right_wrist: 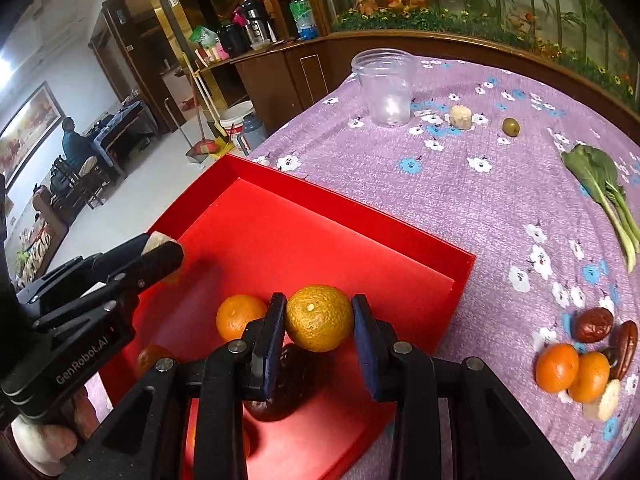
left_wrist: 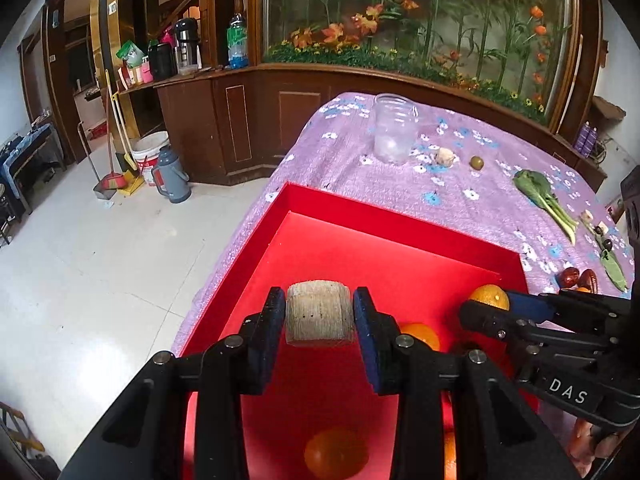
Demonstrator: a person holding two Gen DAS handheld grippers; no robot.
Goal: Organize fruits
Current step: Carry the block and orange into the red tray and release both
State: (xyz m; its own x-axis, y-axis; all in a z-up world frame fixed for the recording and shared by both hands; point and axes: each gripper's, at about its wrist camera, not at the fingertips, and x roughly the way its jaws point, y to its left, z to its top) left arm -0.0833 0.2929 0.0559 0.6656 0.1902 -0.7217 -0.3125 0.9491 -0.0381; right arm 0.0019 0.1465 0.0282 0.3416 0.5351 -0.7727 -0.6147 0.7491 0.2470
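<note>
A red tray (left_wrist: 400, 236) (right_wrist: 360, 216) lies on the purple flowered cloth. My left gripper (left_wrist: 320, 314) is shut on a pale beige cylinder chunk (left_wrist: 319, 314) and holds it above the tray; it shows at the left of the right wrist view (right_wrist: 160, 252). My right gripper (right_wrist: 319, 318) is shut on a greenish orange (right_wrist: 319, 318) above the tray; it shows in the left wrist view (left_wrist: 489, 299). Oranges (right_wrist: 240, 316) (left_wrist: 336, 454) lie in the tray. Two more oranges (right_wrist: 572, 370) sit on the cloth at the right.
A clear plastic jar (right_wrist: 386, 88), a pale chunk (right_wrist: 460, 117), a green olive-like fruit (right_wrist: 511, 126), a leafy green (right_wrist: 600, 184) and red dates (right_wrist: 596, 324) lie on the cloth. The tray sits at the table's left edge, above the tiled floor.
</note>
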